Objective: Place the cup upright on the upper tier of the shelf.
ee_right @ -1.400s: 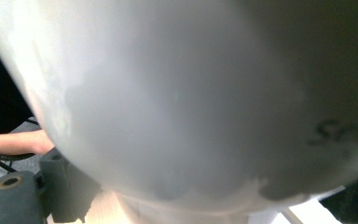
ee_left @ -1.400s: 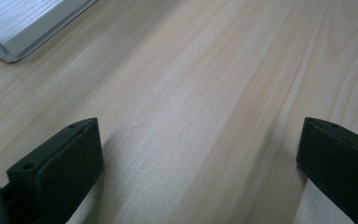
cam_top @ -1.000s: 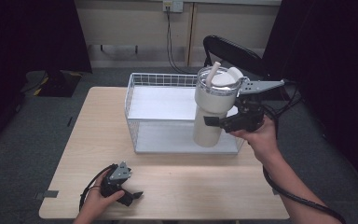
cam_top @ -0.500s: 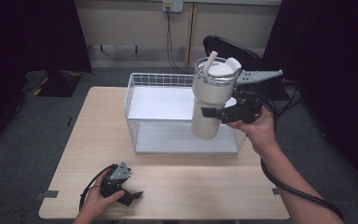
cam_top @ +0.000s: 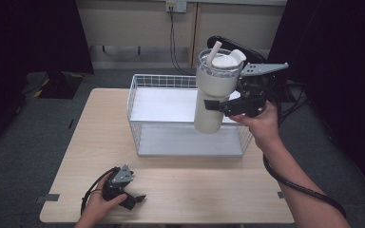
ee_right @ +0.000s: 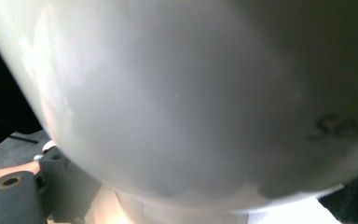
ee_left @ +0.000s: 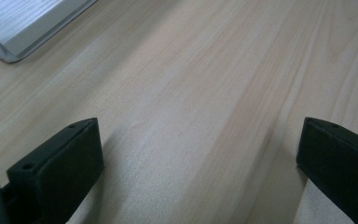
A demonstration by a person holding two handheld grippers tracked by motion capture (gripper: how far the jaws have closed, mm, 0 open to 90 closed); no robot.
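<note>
Tumbler [cam_top: 217, 90] has risen higher above the wire basket [cam_top: 145, 102].
My right gripper [cam_top: 222, 106] clamps its side at 2 o'clock; left gripper [cam_top: 132, 196] rests spread on table [cam_top: 218, 190] at 7.

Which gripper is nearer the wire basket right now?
Right. The right gripper holds the tumbler above the wire basket's right end; the left gripper rests open on the table, well in front of it.

- My right gripper [cam_top: 217, 105] is black, topped by a grey three-cornered plate, with a thick black cable trailing along my bare forearm.
- My left gripper [cam_top: 135, 199] is black too, its blocky jaws showing small round screw holes.
</note>
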